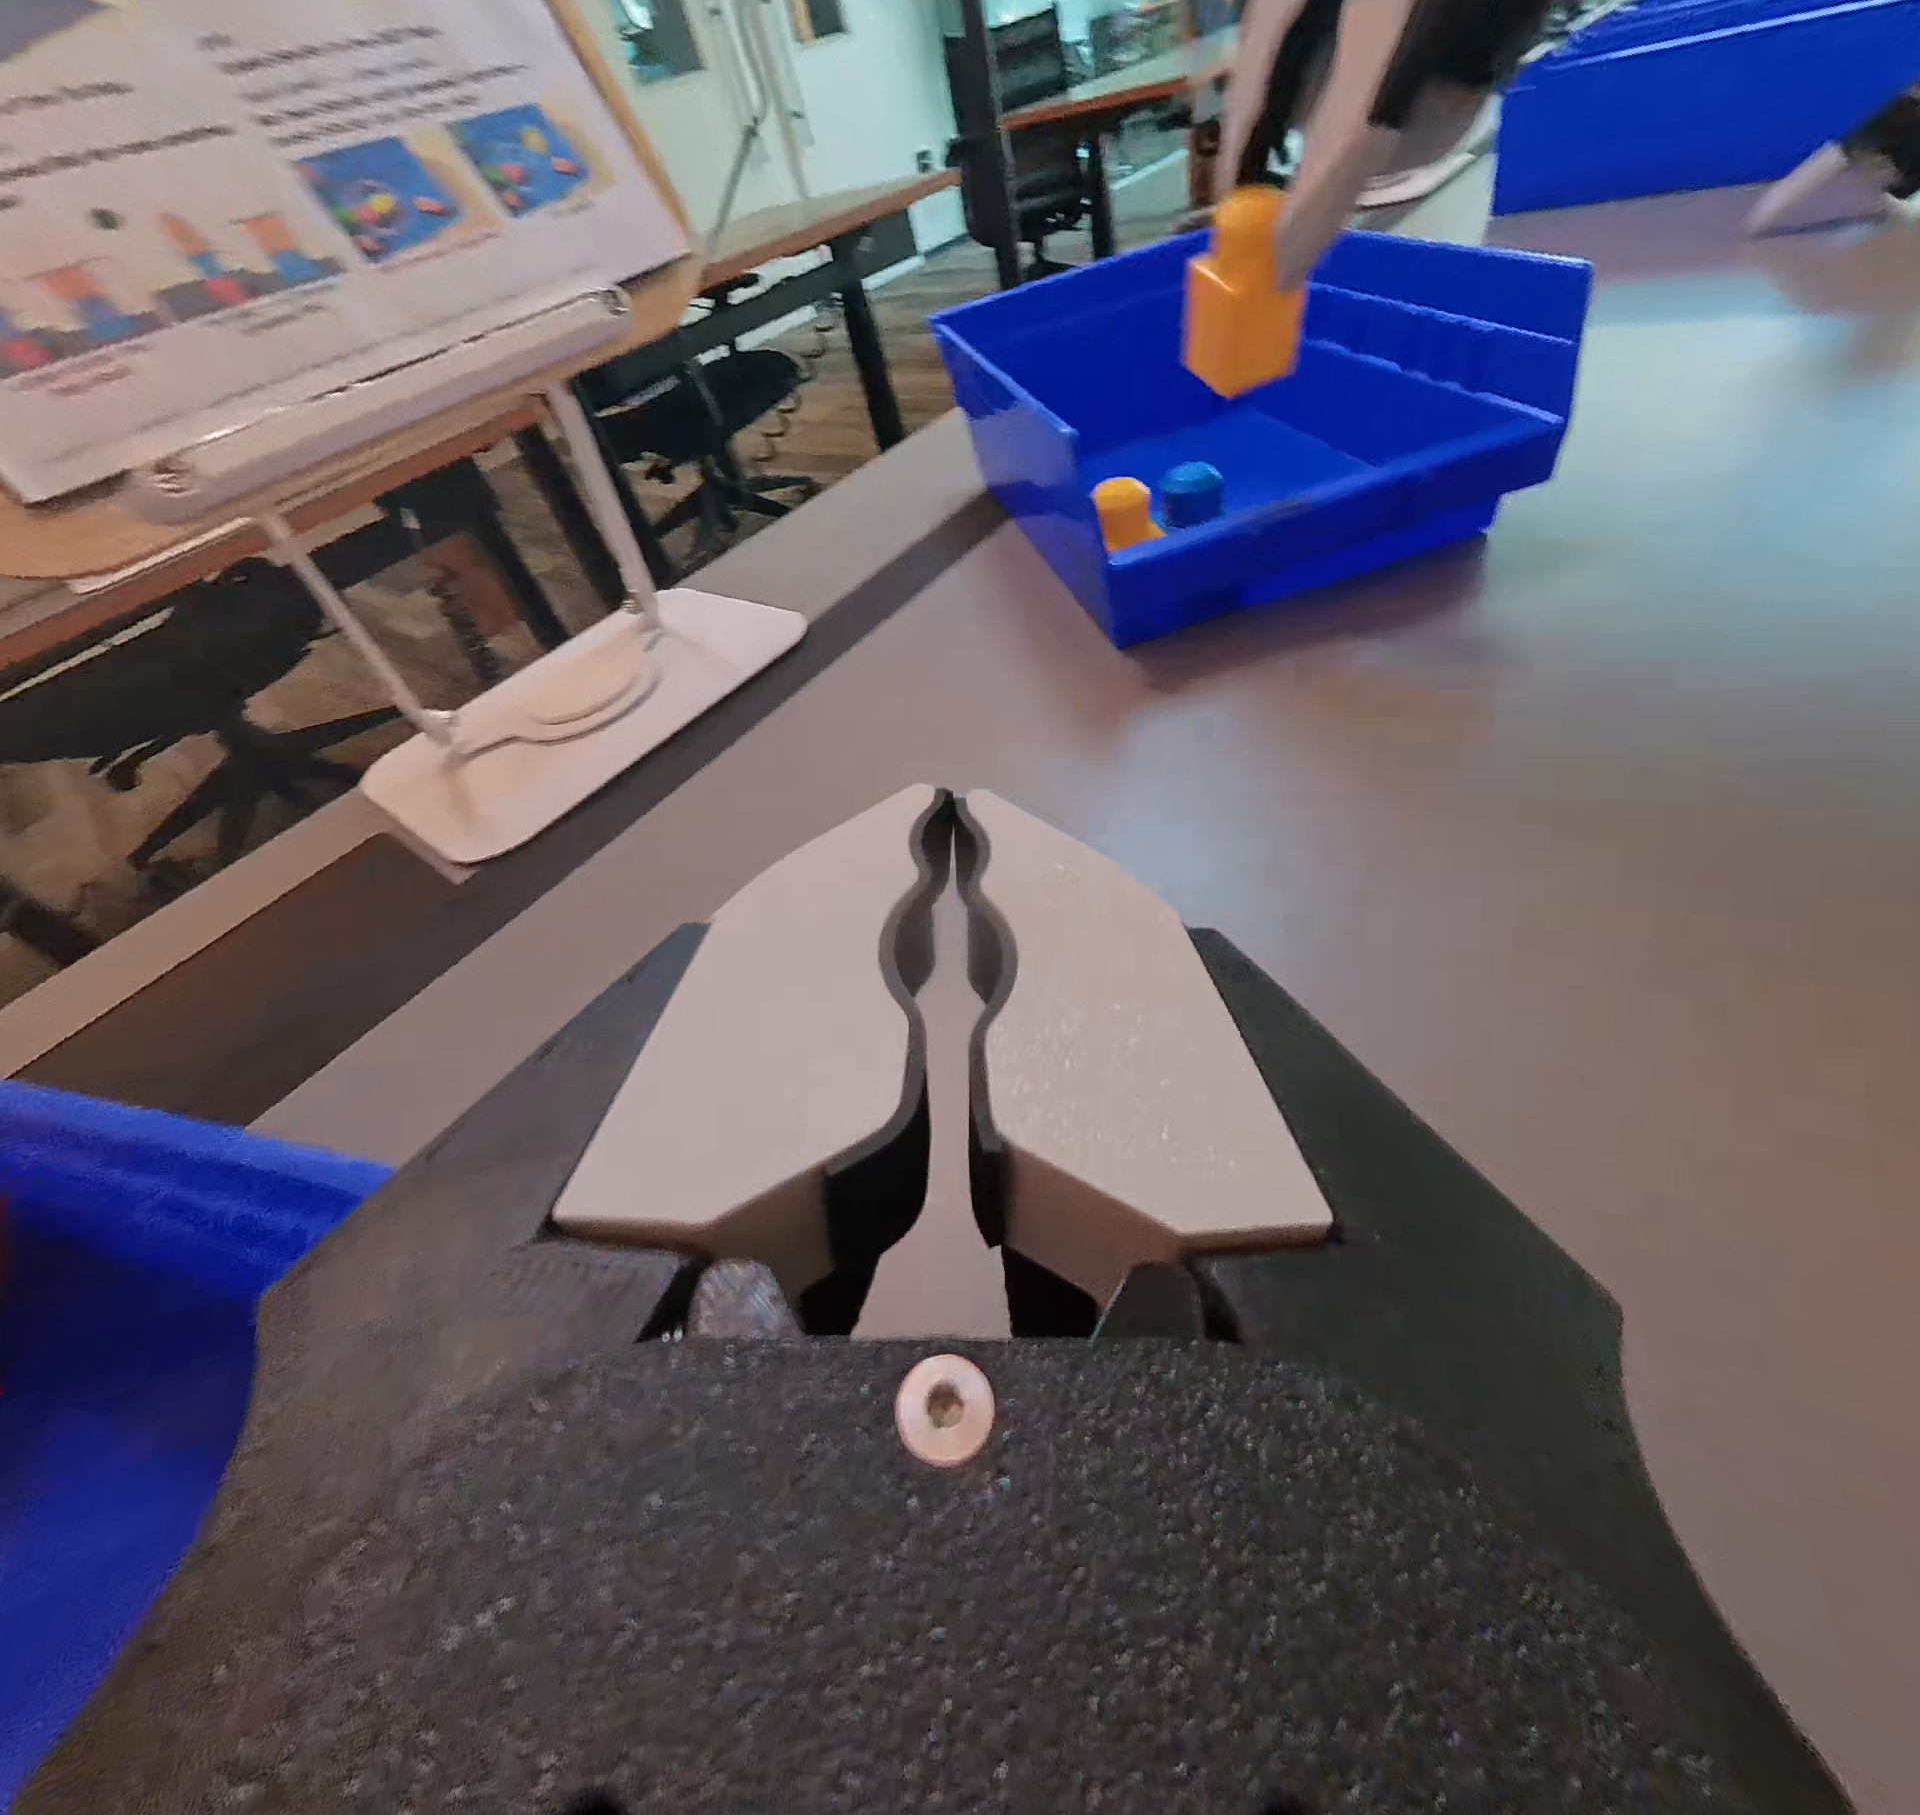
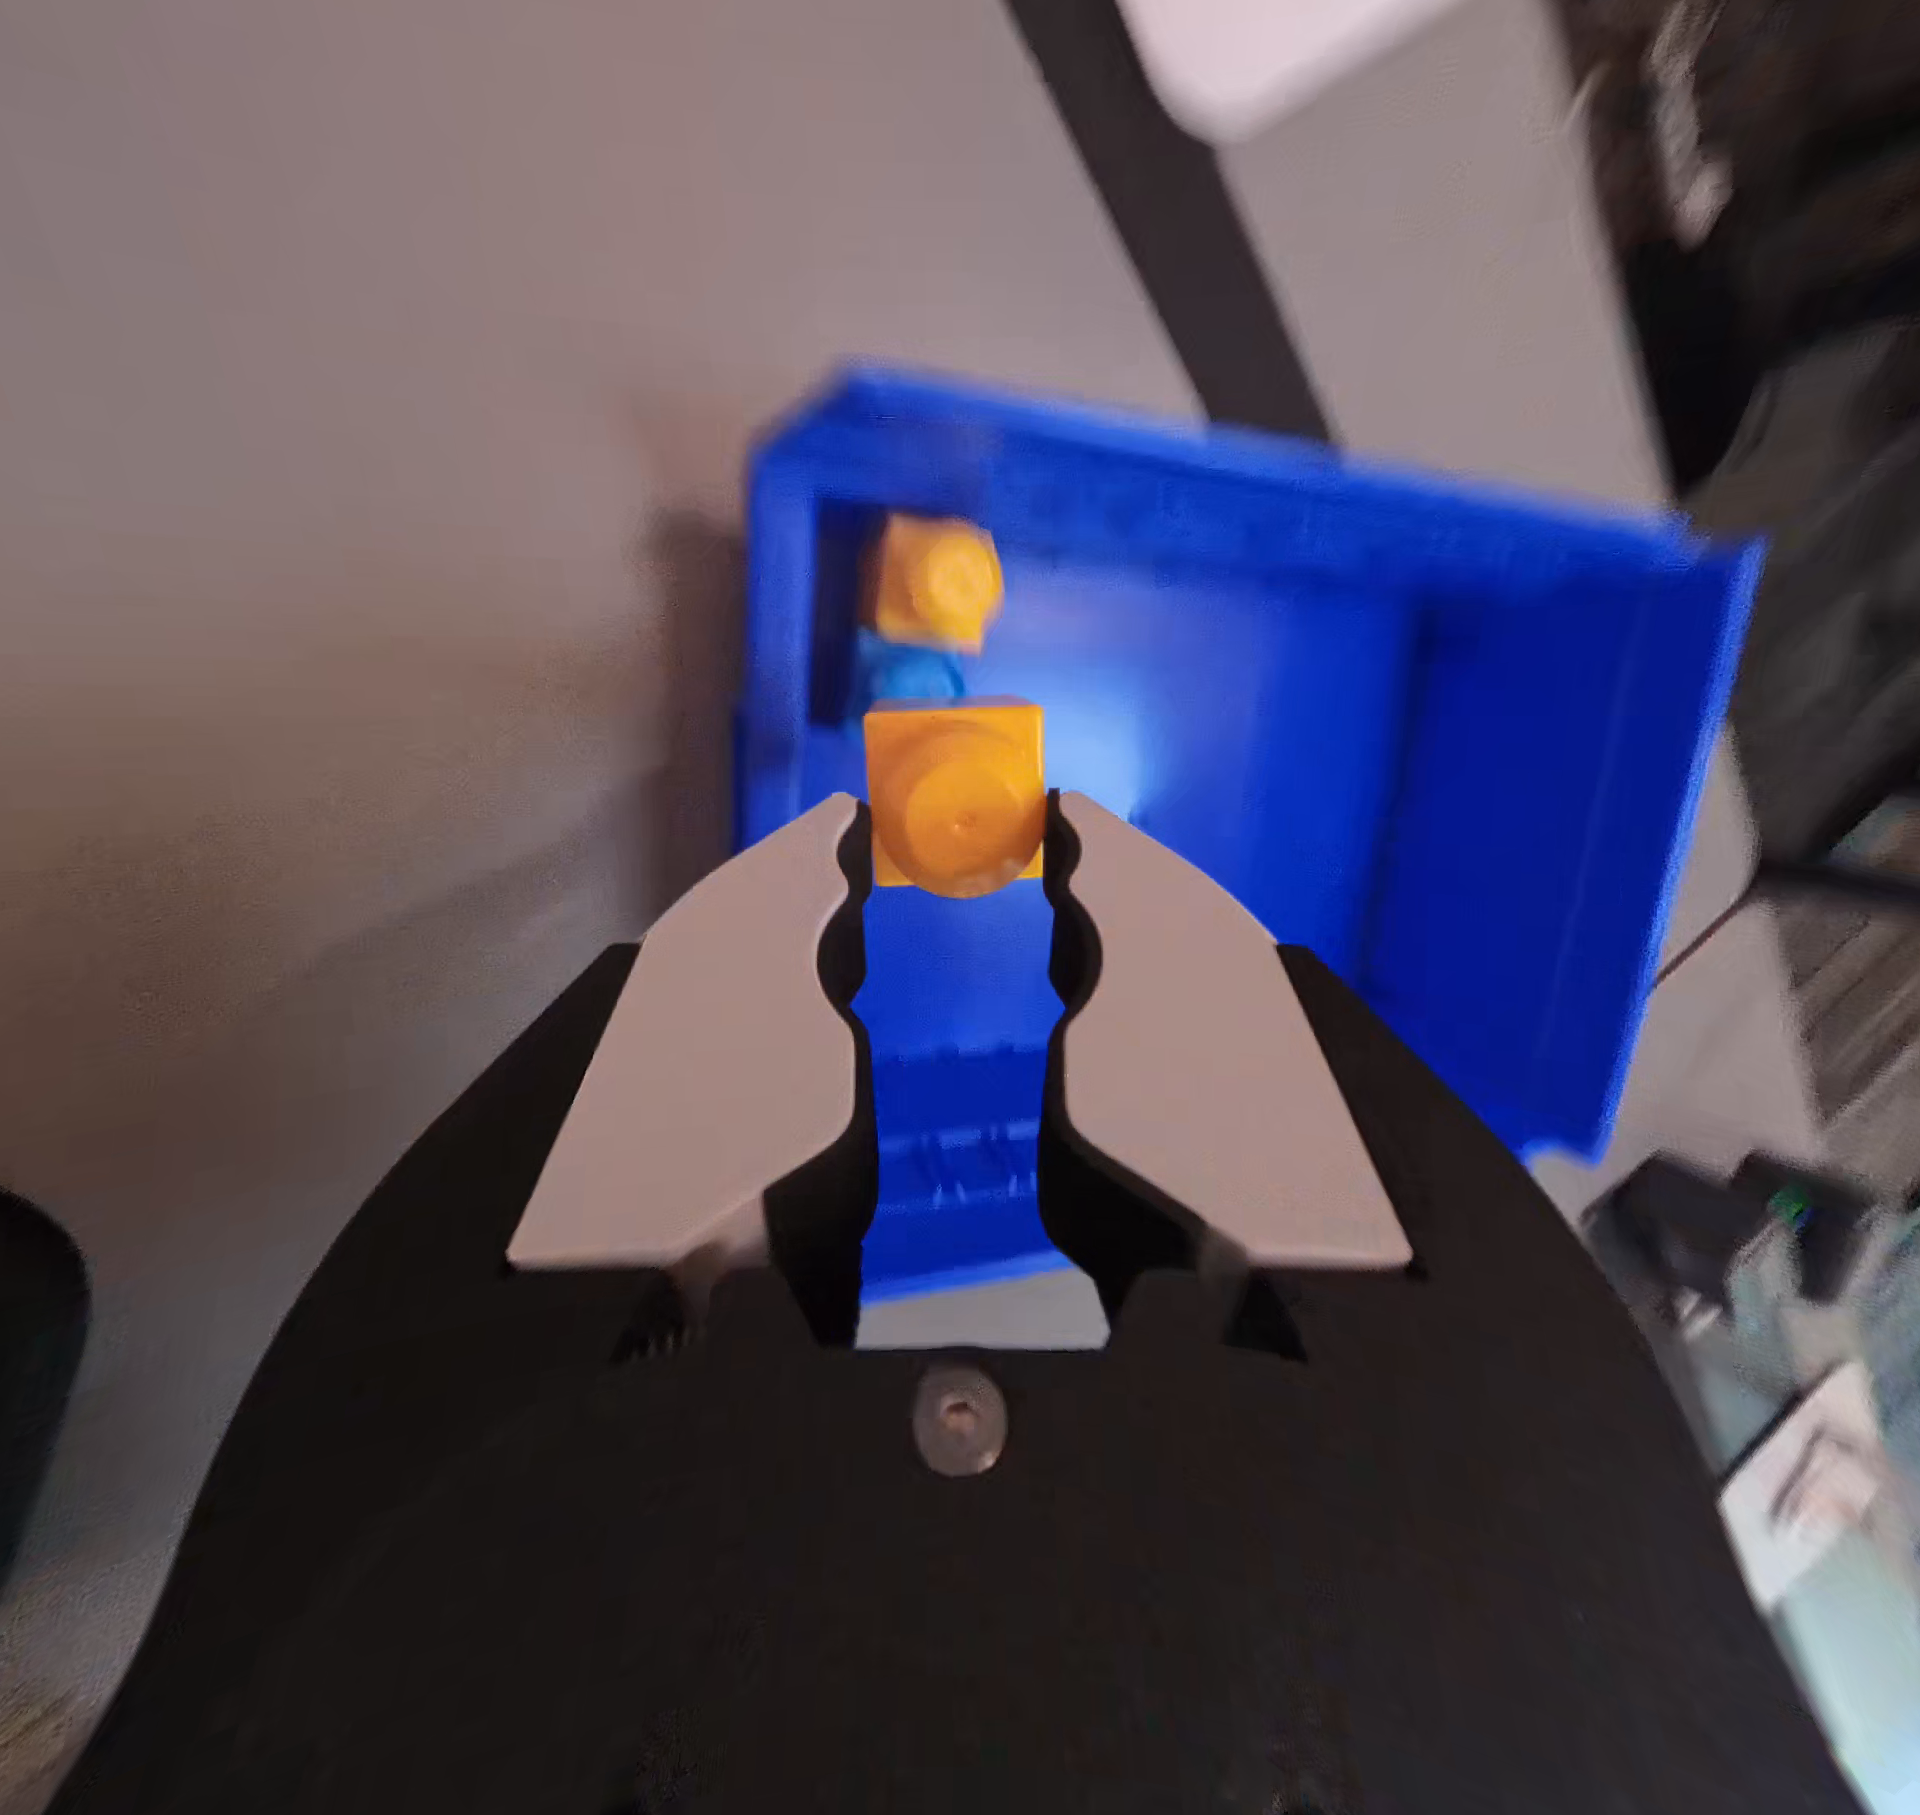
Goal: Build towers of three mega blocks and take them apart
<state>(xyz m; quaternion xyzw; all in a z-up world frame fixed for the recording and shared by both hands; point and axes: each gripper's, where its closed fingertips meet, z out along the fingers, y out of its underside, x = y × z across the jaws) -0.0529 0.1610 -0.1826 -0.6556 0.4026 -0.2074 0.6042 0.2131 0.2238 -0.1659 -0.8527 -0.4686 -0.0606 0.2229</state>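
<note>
My right gripper [image 2: 954, 804] is shut on an orange mega block [image 2: 954, 809], held by its stud above a blue bin [image 2: 1507, 830]. The left wrist view shows the same gripper [image 1: 1262, 196] holding the orange block [image 1: 1242, 305] over the bin [image 1: 1174, 591]. In the bin lie another orange block [image 2: 935, 581] and a blue block [image 2: 909, 669]; they also show in the left wrist view as an orange block [image 1: 1127, 510] and a blue block [image 1: 1192, 492]. My left gripper [image 1: 951, 804] is shut and empty, low over the dark table [image 1: 1455, 830].
A white document stand [image 1: 582, 726] with a printed sheet [image 1: 291, 155] stands at the table's left edge. A second blue bin [image 1: 114, 1298] is at the near left. Another blue bin [image 1: 1704, 92] sits far right. Office chairs and desks lie beyond the table. Tip to tip, the grippers are about 30 cm apart.
</note>
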